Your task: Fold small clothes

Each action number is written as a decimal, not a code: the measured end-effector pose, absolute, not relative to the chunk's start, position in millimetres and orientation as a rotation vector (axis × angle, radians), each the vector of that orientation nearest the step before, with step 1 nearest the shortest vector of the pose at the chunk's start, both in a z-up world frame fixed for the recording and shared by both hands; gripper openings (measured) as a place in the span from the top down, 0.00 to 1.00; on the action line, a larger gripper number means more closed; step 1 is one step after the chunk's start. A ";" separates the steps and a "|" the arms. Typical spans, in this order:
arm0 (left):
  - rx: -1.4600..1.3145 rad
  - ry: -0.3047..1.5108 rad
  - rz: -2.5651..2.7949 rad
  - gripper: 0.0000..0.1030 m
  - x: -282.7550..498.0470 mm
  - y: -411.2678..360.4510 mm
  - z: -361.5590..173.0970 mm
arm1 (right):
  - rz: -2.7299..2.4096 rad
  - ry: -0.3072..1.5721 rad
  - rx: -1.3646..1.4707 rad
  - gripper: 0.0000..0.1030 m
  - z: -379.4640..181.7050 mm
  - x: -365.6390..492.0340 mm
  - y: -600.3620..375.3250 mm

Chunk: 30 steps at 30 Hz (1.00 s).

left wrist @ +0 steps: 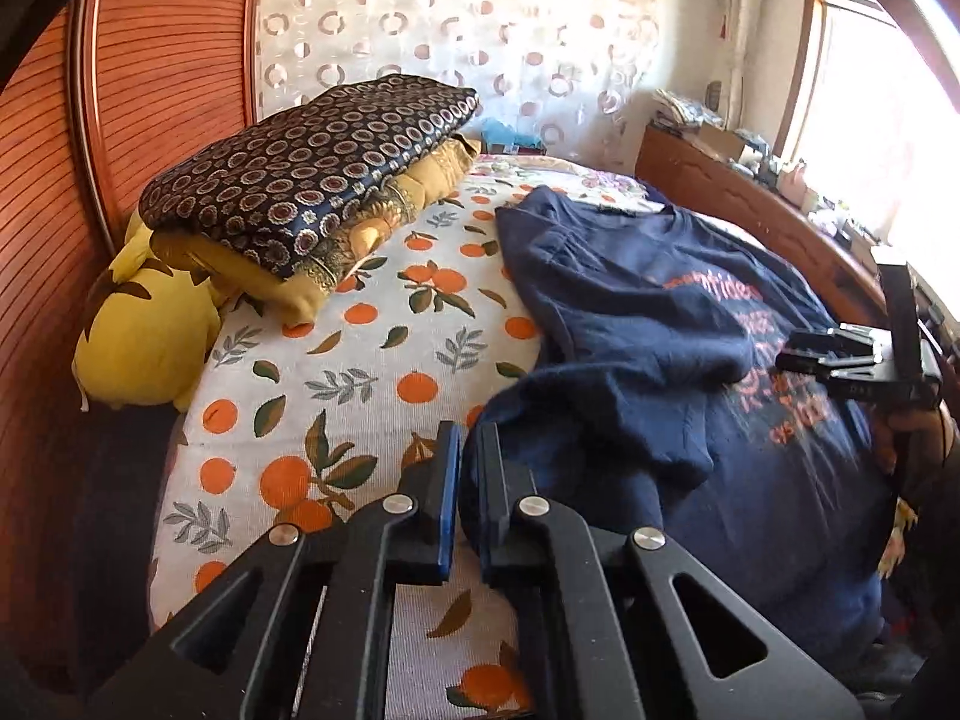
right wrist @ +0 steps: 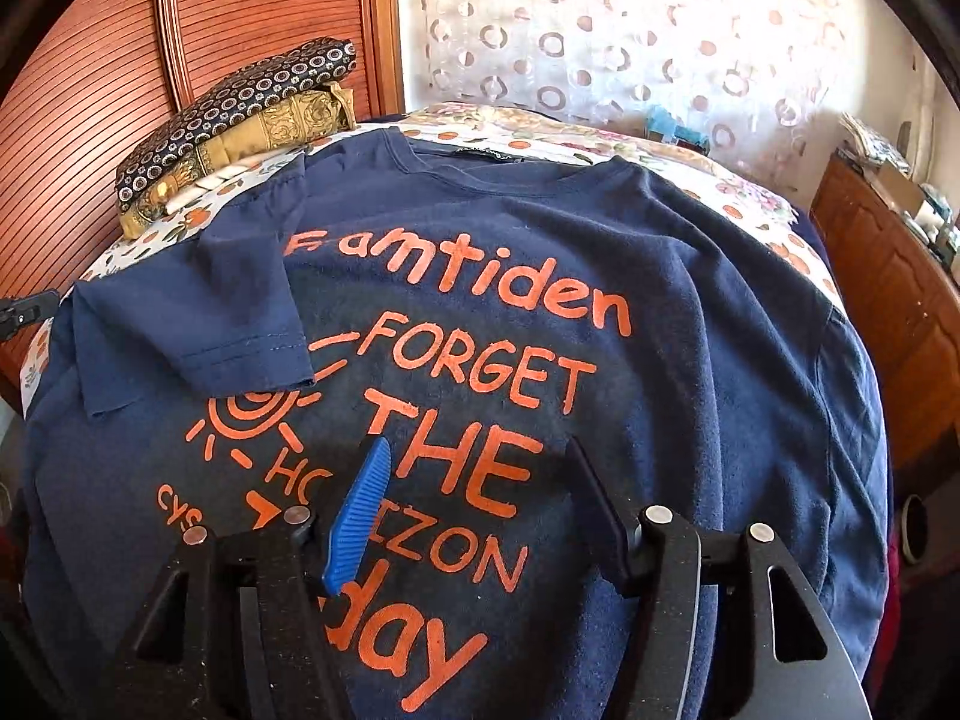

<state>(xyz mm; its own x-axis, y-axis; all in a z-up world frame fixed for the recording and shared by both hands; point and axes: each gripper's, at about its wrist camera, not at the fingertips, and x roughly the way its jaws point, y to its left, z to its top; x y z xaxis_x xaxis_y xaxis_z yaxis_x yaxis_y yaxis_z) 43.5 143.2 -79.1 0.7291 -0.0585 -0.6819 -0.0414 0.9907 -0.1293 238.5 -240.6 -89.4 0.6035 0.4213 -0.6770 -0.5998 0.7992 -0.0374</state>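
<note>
A navy T-shirt [right wrist: 690,312] with orange print lies face up on the bed, neck toward the far wall. Its left sleeve [right wrist: 198,324] is folded in over the chest. In the left wrist view the shirt [left wrist: 636,324] lies to the right. My left gripper [left wrist: 470,438] has its jaws nearly closed at the shirt's left edge, with a fold of navy cloth by the right finger; whether it is pinched is unclear. My right gripper [right wrist: 474,456] is open and empty above the printed front. It also shows in the left wrist view [left wrist: 798,360].
The bed sheet [left wrist: 360,372] has an orange-fruit print. Folded dark patterned and gold blankets [left wrist: 312,180] and a yellow plush [left wrist: 144,336] lie at the headboard side. A wooden bed rail [right wrist: 888,312] and cluttered sill run along the right. A curtain [right wrist: 600,30] hangs behind.
</note>
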 end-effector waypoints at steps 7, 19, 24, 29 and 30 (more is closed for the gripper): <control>-0.114 0.718 -0.043 0.47 46.0 129.2 -64.9 | 0.597 0.703 -0.271 0.39 -88.6 238.8 -242.7; -0.062 0.699 -0.124 0.27 74.2 77.9 -57.8 | 0.555 0.676 -0.250 0.39 -81.6 229.1 -270.4; -0.037 0.703 -0.194 0.27 87.2 42.9 -57.8 | 0.463 0.642 -0.171 0.39 -74.7 210.5 -337.4; 0.007 0.712 -0.269 0.27 99.3 1.9 -60.1 | 0.334 0.667 -0.108 0.39 -87.6 198.5 -411.4; 0.019 0.717 -0.287 0.27 102.2 -7.7 -62.1 | 0.314 0.677 -0.097 0.39 -91.4 197.3 -423.0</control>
<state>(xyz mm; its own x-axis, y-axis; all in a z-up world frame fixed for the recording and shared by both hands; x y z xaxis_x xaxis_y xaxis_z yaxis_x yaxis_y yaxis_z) 102.2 -7.7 -62.1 0.7162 -0.2527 -0.6505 0.2657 0.9607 -0.0807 197.3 -423.0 -91.4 0.7346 0.2541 -0.6291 -0.3168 0.9484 0.0131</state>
